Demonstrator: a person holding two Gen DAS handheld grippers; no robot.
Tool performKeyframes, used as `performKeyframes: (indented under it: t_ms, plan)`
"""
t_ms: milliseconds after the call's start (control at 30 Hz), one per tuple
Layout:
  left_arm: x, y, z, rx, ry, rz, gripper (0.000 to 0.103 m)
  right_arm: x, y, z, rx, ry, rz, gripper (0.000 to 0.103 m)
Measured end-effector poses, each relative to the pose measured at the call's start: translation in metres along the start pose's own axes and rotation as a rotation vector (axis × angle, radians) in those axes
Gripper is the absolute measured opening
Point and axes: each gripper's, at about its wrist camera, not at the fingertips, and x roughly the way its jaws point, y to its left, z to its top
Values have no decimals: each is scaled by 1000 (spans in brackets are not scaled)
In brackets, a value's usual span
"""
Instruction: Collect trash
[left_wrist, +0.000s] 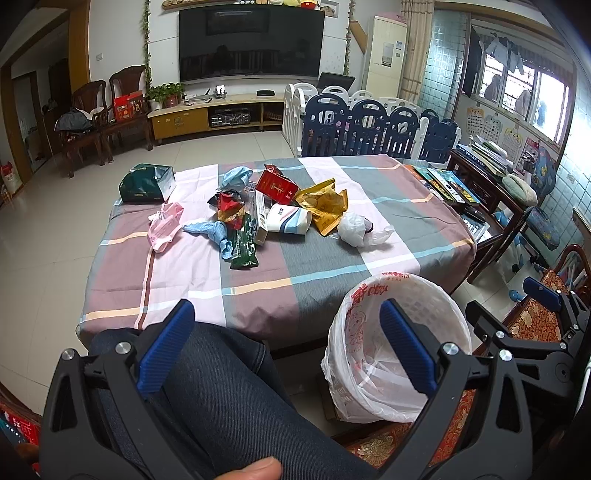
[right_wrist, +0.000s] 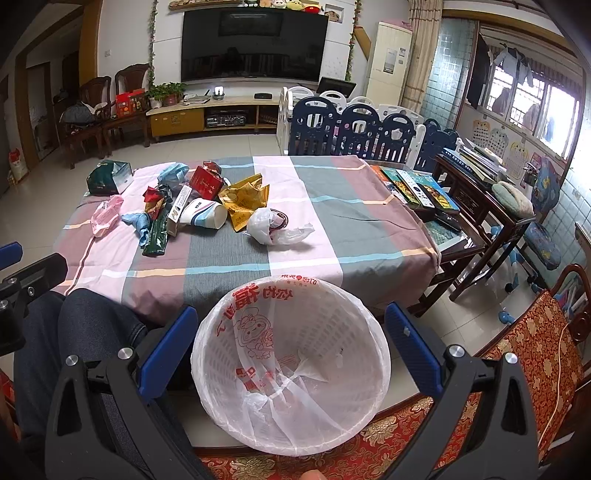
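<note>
Seated person, a gripper in each hand, both held low near the lap. Left gripper (left_wrist: 286, 347): fingers spread wide, nothing between them, over the knee. Right gripper (right_wrist: 288, 350): fingers spread too, empty, framing the bin (right_wrist: 291, 373) below.

Bin sits just off the desk's near edge, lined with a white bag, and looks empty. Nothing collected yet, by my reckoning.

Trash lies in a loose heap toward the far left of the desk (right_wrist: 314, 229): white plastic bag (right_wrist: 271, 229) nearest the bin and apart from the rest; paper cup (right_wrist: 203, 218) on its side; yellow wrapper (right_wrist: 245, 205) behind it; red box (right_wrist: 207, 184); green pouch (right_wrist: 155, 232); blue cloths; pink packet (right_wrist: 107, 214); a dark green box (right_wrist: 109, 179) at the far corner.

To do it well: start with the plastic bag, right gripper, as it is closest and alone. Pinch a bunched fold, not a loose flap, or it will slip. Cup: grip across the rim lightly, it may crush. Work the heap from its edge inward so pieces do not drag neighbours off the cloth. Release low inside the bin's mouth.
</note>
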Motion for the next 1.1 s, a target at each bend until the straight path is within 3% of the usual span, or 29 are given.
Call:
performKeyframes:
  t_ms: [1100]
  plan:
    - [1, 6, 10, 1, 14, 24, 100, 2, -2, -1, 11, 8, 1, 100]
